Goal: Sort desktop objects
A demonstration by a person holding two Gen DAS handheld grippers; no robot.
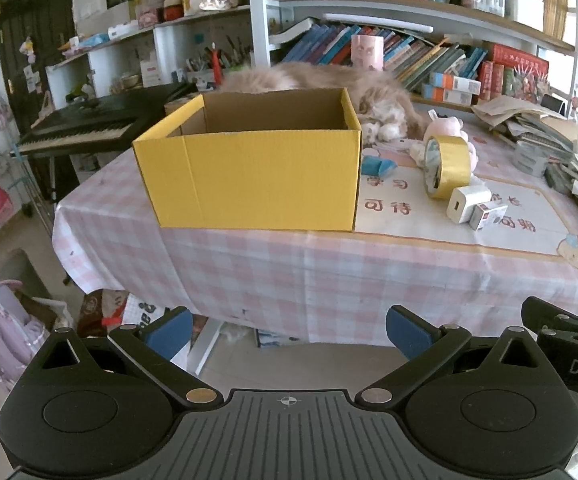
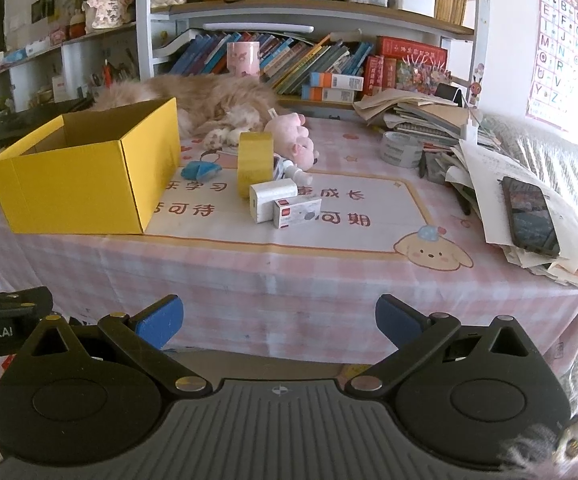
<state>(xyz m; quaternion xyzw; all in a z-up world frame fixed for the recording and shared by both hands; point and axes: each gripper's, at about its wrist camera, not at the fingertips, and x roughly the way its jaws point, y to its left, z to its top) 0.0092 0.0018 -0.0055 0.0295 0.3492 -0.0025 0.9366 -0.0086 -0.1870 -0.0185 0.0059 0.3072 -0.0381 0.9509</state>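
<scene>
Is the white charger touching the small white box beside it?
Touching. In the right wrist view the small white box lies against the white charger with no gap visible; the left wrist view shows the same.

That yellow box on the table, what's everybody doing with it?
Nothing has gone in yet. The open yellow cardboard box waits on the pink checked tablecloth. Beside it lie a gold tape roll, a white charger block and a small white carton. The left claw and right claw hover open, holding nothing.
</scene>
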